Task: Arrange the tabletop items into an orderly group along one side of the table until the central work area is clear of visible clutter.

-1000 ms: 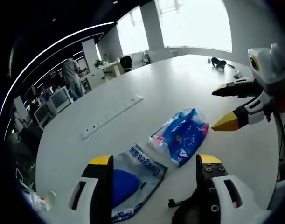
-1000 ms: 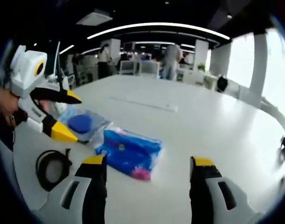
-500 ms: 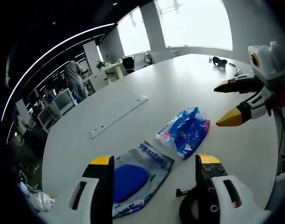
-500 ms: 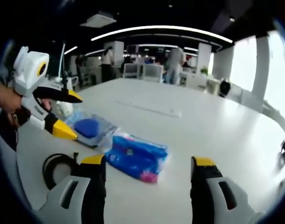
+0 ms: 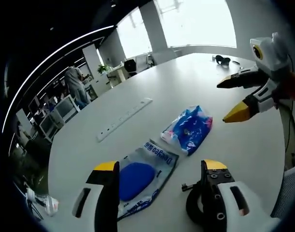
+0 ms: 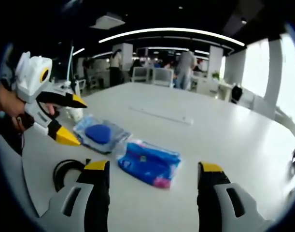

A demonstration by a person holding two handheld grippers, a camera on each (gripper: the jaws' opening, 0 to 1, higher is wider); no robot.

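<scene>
Both your grippers, left gripper [image 5: 157, 166] and right gripper [image 6: 152, 166], hover wide and empty over the white tabletop [image 6: 224, 135]. The blue snack bag [image 6: 149, 163] and clear pouch [image 6: 100, 135] near its edge look light, soft, slippery; pinch a corner seam.

— What sort of room is this?

— An open office with a dark ceiling [image 6: 195, 14] crossed by long curved light strips [image 6: 171, 32]. Big bright windows [image 5: 195, 24] run along one wall, split by pale pillars [image 5: 149, 26].

— And the furniture?

— A large white table [image 6: 224, 130] with a rounded edge. Desks with monitors [image 5: 65, 104] and chairs [image 6: 161, 76] stand beyond its far edge, and a potted plant [image 5: 102, 69] sits near the windows. A few people [image 6: 186, 65] stand among the desks.
</scene>
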